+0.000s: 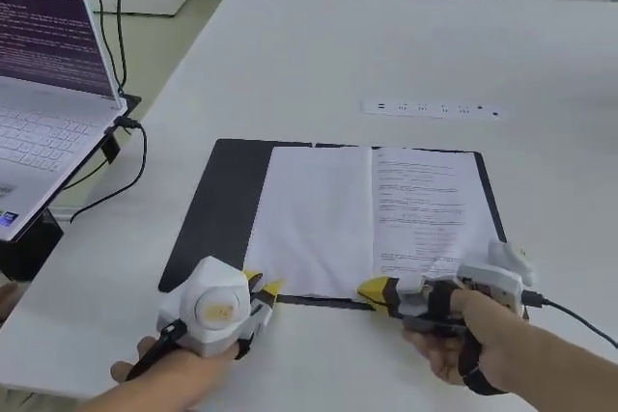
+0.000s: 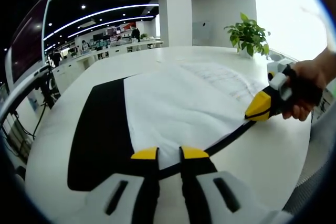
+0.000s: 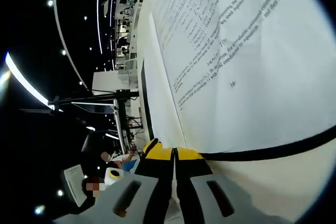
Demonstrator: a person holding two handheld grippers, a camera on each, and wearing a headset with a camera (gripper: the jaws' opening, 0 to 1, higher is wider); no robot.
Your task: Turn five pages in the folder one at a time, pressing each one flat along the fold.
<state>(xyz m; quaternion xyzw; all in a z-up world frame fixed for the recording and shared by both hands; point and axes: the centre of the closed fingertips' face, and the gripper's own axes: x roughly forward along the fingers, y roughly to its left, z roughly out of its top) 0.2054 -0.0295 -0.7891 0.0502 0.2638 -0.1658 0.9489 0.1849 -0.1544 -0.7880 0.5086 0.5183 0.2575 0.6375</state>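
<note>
Near the white table's (image 1: 319,45) front edge lay the open black folder of white paper pages (image 1: 208,214). Left gripper (image 2: 168,153) sat narrowly parted at its bottom edge; right gripper (image 3: 174,154) was closed near the fold. I judged the sheets light and floppy: pinch a lower corner.

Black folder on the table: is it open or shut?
Open. The black folder lies spread flat, showing a blank white page beside a printed white page.

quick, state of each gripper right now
left gripper: jaws slightly open, empty, at the edge of the page
right gripper: jaws shut, empty
</note>
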